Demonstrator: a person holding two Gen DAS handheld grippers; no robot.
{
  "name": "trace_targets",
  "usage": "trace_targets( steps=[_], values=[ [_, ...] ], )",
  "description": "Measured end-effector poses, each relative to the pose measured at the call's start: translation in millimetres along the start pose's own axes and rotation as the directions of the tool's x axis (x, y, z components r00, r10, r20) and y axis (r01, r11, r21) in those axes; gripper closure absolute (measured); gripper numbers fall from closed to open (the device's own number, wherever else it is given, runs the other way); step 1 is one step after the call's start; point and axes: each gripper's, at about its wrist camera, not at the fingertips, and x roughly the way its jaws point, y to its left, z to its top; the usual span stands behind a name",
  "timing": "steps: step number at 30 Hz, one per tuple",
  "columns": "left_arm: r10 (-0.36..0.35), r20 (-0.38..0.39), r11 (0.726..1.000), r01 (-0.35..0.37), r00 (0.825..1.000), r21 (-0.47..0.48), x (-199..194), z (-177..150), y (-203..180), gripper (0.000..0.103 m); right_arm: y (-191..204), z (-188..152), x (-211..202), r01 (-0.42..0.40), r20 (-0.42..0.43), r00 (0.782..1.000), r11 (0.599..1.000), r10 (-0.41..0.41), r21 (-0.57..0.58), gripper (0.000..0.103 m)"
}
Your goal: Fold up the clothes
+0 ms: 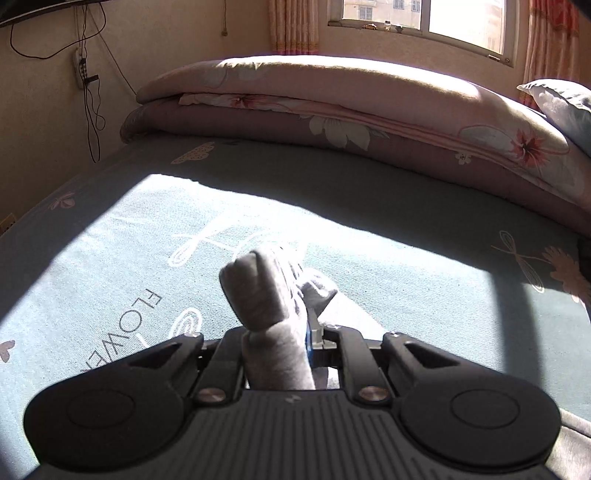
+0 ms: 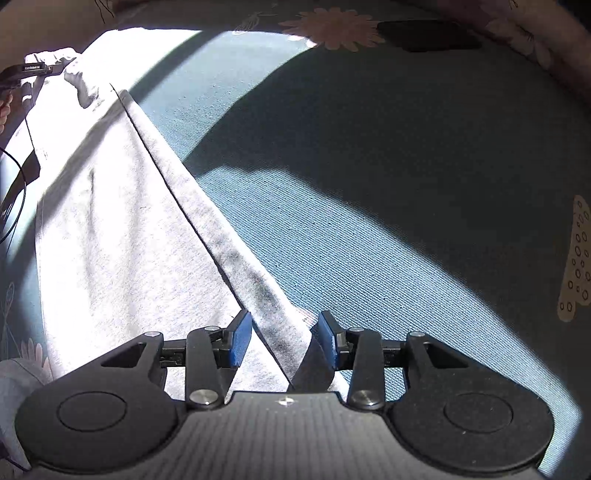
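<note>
Grey jersey, one garment point(image 2: 122, 221) as far as I can count, is lying spread on the teal bedsheet point(image 2: 369, 221) and filling the left half of the right wrist view, its long edge running from the upper left down to the lower centre. The left gripper point(image 1: 295, 332) is pinching a bunched corner of it, jaws together on the cloth, which is standing up in a lump at the middle of the left wrist view. The right gripper point(image 2: 284, 339) is hovering with its jaws apart, straddling the hem at the bottom centre; the blue pads are not pressing on the fabric.

The risk, to my eye, is the right jaws closing on a single layer or missing the thin edge altogether, since the hem is lying flat against the sheet; they might also be catching the sheet with it. With only the left corner held, any lift would be skewing the fold.

Counting: two grippers, one folded quilt point(image 1: 332, 110) along the top of the left view, one pillow point(image 1: 565, 107) at the right edge, one dark flat object point(image 2: 428, 35) at the top of the right view.
</note>
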Motion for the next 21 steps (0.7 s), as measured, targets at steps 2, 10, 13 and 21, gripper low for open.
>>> trace_targets(
  steps=[2, 10, 13, 21],
  values=[
    [0.003, -0.009, 1.0, -0.003, 1.0, 0.011, 0.8, -2.0, -1.9, 0.092, -1.1, -1.5, 2.0, -0.019, -0.026, 0.999, 1.0, 0.018, -0.016, 0.057],
    [0.005, 0.014, 1.0, -0.005, 1.0, 0.029, -10.5, 8.1, -11.1, 0.092, 37.4, -4.4, -9.6, 0.144, -0.012, 0.989, 0.975, -0.148, -0.167, 0.092],
    [-0.01, 0.055, 1.0, 0.01, 0.998, -0.001, -18.9, 22.5, -9.2, 0.093, 44.4, -4.6, -26.9, 0.222, 0.045, 0.975, 0.962, -0.217, -0.162, 0.093],
    [-0.097, 0.166, 0.995, 0.101, 0.981, -0.016, -19.4, 44.1, -23.7, 0.091, 25.6, 4.4, -41.7, 0.391, 0.11, 0.917, 0.919, -0.384, -0.049, 0.093]
  ],
)
